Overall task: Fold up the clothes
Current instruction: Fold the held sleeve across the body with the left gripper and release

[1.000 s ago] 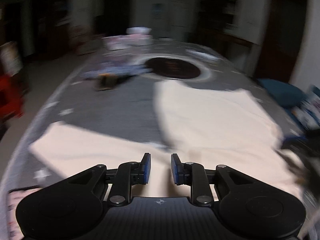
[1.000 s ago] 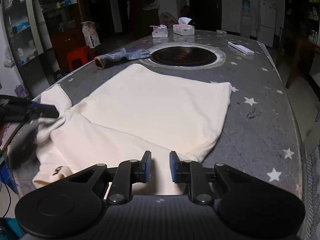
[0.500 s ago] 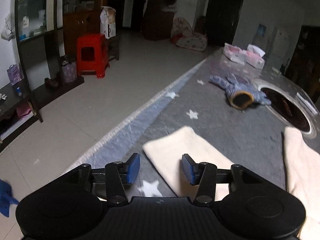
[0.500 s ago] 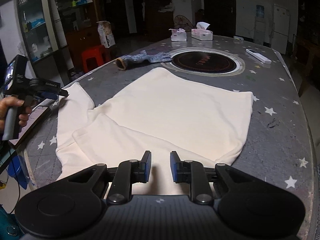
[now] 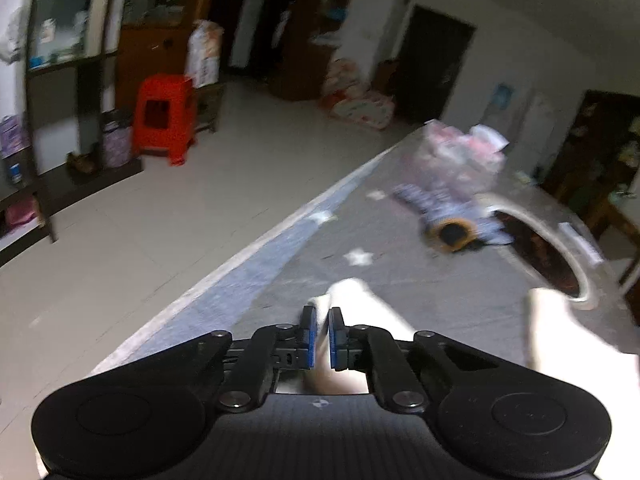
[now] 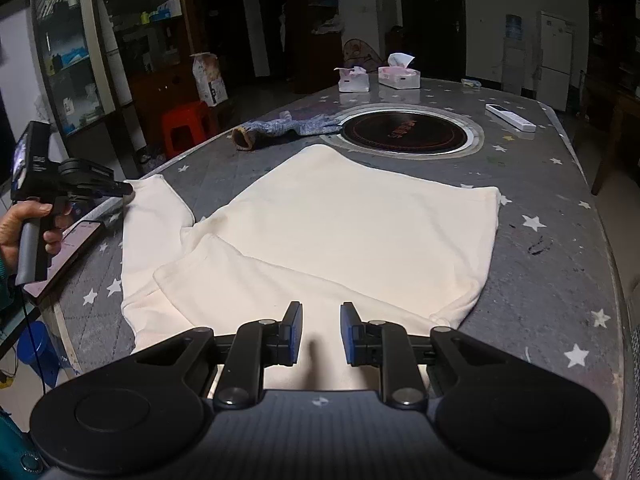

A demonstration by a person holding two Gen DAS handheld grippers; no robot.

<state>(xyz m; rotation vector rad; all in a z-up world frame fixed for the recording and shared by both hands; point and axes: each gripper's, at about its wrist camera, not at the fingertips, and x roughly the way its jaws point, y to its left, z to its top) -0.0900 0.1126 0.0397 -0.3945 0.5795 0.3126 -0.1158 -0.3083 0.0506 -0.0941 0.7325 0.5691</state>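
At the far left of the right wrist view, your left hand (image 6: 24, 228) grips the handle of the left gripper (image 6: 129, 189), whose tips sit at the cuff of the cream sleeve (image 6: 150, 216) near the table's left edge. Its jaws have just been closing, and in its own blurred view the left gripper (image 5: 320, 334) looks clenched on that sleeve (image 5: 360, 304), with the fabric pinched between the blue pads. A phone (image 6: 68, 254) lies beside the sleeve on the table edge. The cream shirt (image 6: 352, 232) lies spread flat across the star-patterned table (image 6: 560, 280), its near sleeve folded over the body. Your right gripper (image 6: 320, 332) hovers over the shirt's near hem, jaws slightly parted and gripping nothing. Farther back lie a blue knit garment (image 6: 280, 128), the round burner (image 6: 404, 131) and a remote (image 6: 510, 117).
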